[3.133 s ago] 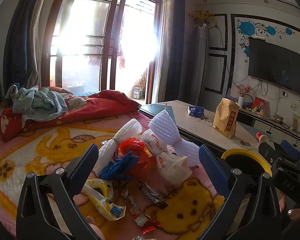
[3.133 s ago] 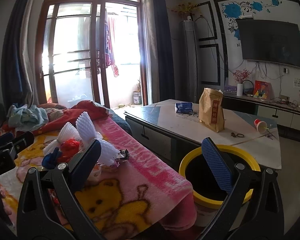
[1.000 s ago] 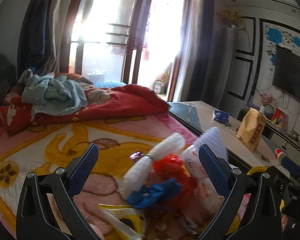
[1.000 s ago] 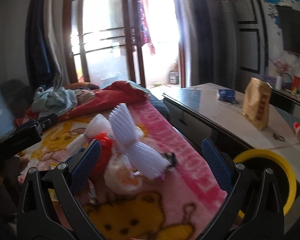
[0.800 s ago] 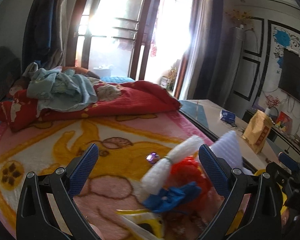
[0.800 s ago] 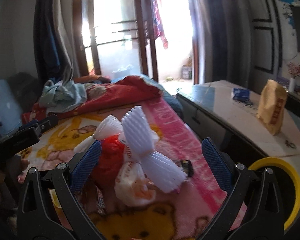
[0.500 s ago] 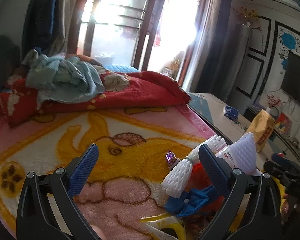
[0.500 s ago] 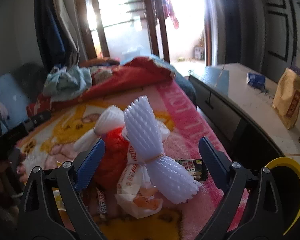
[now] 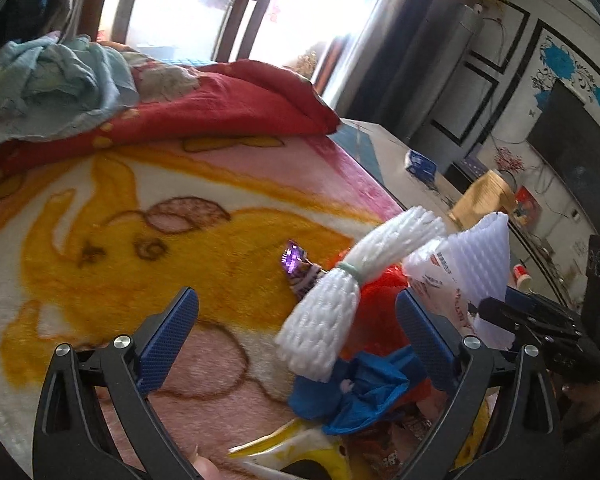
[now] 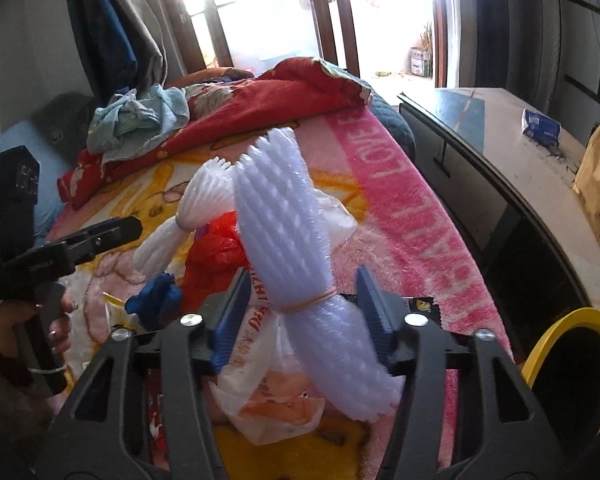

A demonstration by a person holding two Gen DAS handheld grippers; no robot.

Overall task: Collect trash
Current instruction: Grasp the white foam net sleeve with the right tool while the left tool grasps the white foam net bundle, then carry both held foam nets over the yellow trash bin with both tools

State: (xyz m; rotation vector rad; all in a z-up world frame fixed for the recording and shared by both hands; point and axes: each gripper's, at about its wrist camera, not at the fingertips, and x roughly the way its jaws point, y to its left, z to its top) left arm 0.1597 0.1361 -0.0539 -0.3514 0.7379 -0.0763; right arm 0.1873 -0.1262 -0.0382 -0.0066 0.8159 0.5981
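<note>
Since half a second ago the right gripper (image 10: 300,304) has pushed forward and its jaws have narrowed, so the blue pads now sit on either side of the foam net (image 10: 296,264) at its rubber-band waist. The pads are close to the net, but whether they press it cannot be told; the jaws are partly closed around it. Over the same half second the left gripper (image 9: 296,336) has drifted further left over the blanket (image 9: 100,216), and its jaws are spread wide with nothing between them.

In the right view the net stands tilted, its fanned top toward 11 o'clock and its lower end flaring toward 5 o'clock. Under it lies a white bag (image 10: 276,392) with red print. At 10 o'clock from the pads is a red bag (image 10: 216,252), with a second net (image 10: 180,220) leaning across it, and a blue glove (image 10: 156,300) lies at 9 o'clock. A dark wrapper (image 10: 420,304) peeks out just right of the right pad. The yellow-rimmed bin (image 10: 560,344) stands at 4 o'clock, off the bed's edge. The left gripper shows at 9 o'clock, held in a hand (image 10: 32,320).

In the left view the second net (image 9: 340,300) lies at 1 o'clock from the jaws' middle, a purple wrapper (image 9: 296,264) just beyond it, the glove (image 9: 352,392) at 5 o'clock and a yellow packet (image 9: 296,452) at the bottom edge.
</note>
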